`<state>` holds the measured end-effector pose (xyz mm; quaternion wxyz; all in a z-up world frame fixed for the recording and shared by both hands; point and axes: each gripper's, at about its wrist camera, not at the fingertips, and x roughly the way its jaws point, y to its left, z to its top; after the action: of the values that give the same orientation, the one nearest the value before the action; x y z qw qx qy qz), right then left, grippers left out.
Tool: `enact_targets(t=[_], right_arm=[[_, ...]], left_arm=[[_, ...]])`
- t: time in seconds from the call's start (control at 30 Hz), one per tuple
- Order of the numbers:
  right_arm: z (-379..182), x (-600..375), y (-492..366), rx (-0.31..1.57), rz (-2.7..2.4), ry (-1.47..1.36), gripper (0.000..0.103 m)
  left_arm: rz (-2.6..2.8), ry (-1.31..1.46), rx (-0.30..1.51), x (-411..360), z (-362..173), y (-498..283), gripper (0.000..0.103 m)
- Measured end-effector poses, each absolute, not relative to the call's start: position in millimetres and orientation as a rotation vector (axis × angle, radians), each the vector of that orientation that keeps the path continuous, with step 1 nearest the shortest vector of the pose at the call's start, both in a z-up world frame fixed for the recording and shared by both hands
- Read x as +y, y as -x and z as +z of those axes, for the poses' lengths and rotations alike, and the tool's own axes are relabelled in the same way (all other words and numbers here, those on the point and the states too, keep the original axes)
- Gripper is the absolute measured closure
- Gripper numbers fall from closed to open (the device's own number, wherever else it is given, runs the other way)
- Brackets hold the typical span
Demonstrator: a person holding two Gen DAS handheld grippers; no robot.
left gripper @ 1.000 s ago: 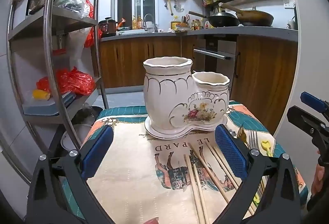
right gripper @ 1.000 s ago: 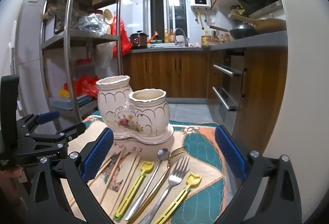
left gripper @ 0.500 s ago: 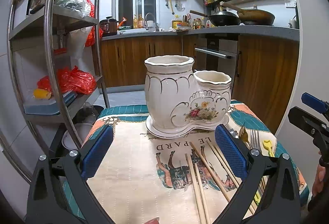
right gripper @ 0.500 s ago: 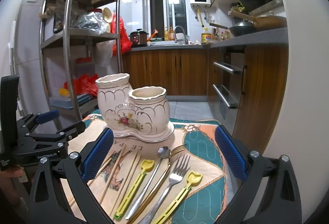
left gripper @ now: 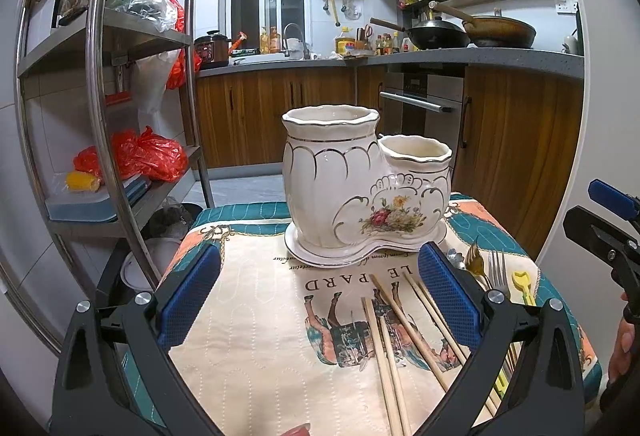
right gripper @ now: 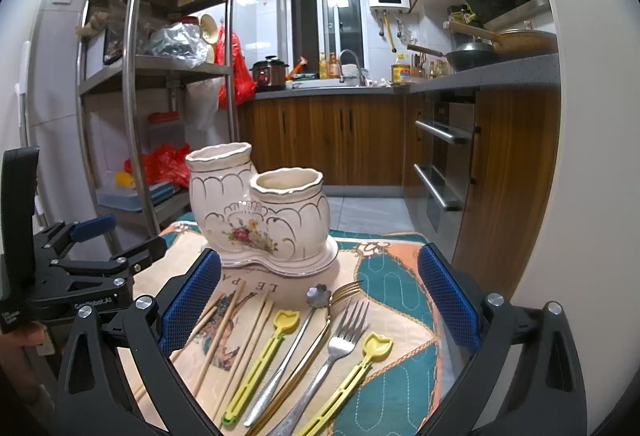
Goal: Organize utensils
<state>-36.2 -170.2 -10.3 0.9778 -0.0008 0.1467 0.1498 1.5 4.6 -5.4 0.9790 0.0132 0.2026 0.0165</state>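
Chopsticks (left gripper: 404, 332) partly hidden behind left gripper (left gripper: 320, 296), forks and spoons (right gripper: 312, 348) between spread, empty right gripper (right gripper: 320, 296) fingers, ceramic holder (right gripper: 260, 212) beyond, left likewise spread

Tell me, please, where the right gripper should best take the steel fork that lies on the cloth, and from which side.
Probably the bare middle of the steel fork handle, coming from above with fingers across it. It lies flat between the gold fork and a yellow pick, so a side approach would knock them. The right gripper is open.
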Motion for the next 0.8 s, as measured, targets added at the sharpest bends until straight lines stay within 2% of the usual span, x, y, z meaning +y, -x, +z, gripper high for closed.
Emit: enact_targets(t=[0.8], right_arm=[[-10.6, -170.0, 35.7, 0.298, 0.302, 0.002, 0.005]], left_arm=[[0.034, -0.027, 0.413, 4.9, -4.7, -1.5, 0.005]])
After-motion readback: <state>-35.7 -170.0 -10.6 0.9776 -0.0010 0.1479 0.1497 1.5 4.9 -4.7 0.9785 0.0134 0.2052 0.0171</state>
